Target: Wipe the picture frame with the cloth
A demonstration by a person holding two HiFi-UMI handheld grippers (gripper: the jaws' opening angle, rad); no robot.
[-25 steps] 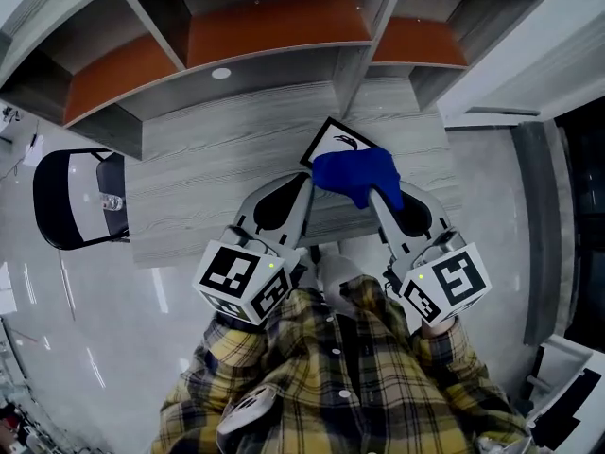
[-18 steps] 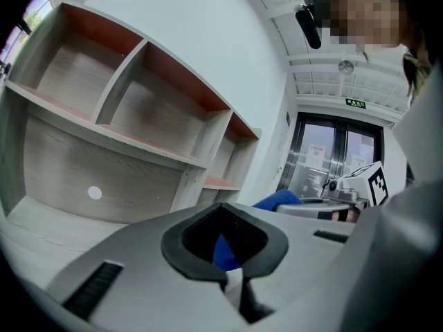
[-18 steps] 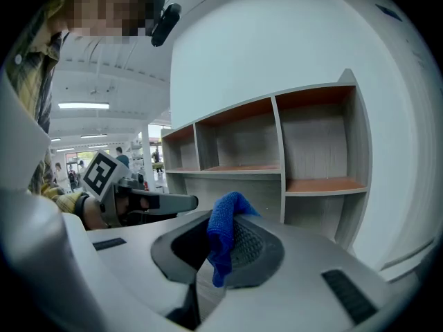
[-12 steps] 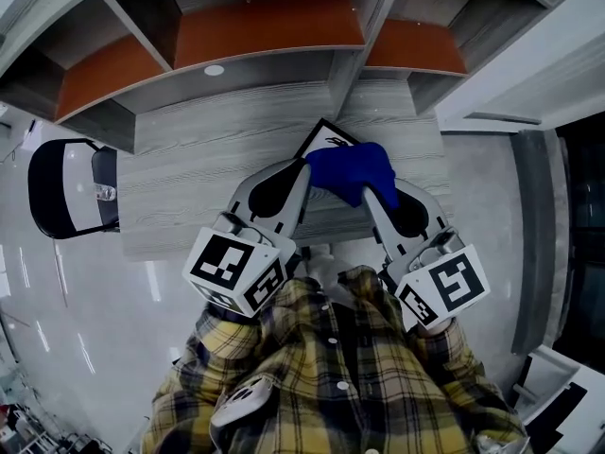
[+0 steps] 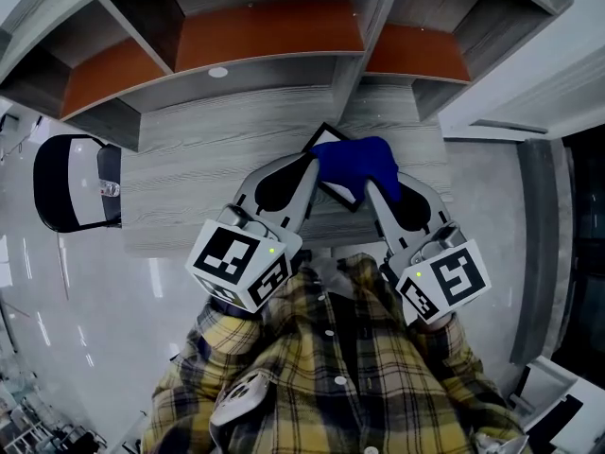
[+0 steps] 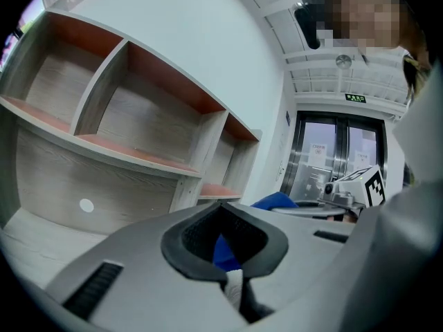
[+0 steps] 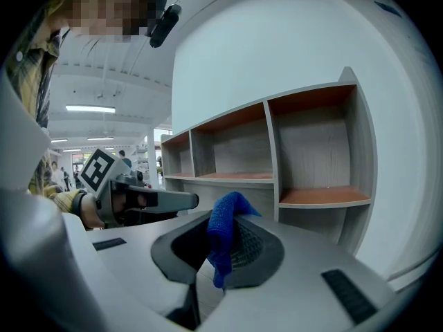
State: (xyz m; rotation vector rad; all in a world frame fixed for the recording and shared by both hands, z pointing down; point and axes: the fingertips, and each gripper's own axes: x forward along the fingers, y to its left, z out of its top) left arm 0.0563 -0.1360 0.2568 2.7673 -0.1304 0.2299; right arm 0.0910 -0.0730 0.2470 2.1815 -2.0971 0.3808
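The picture frame (image 5: 337, 193) is over the near part of the grey wooden desk (image 5: 208, 159), a little right of its middle, and it is turned so that one corner points to the far side. It has a black border and a white inside. The head view does not show whether it lies on the desk or is lifted from it.

The blue cloth (image 5: 357, 162) covers the far right part of the frame and touches it.

The right gripper (image 5: 373, 189) comes from the near right, and its jaws are clenched on the cloth. In the right gripper view a fold of the cloth (image 7: 223, 237) stands up between them and hangs over the pad.

The left gripper (image 5: 314, 162) comes from the near left to the left corner of the frame. Its jaws are closed, with a thin white piece with a dark edge pinched low between them (this looks like the frame's border). Blue cloth shows through the gap behind it.

Behind the desk is a shelf unit (image 5: 265, 31) with orange boards. A dark chair (image 5: 71, 183) stands at the left end of the desk. The person wears a yellow checked shirt (image 5: 321, 376).
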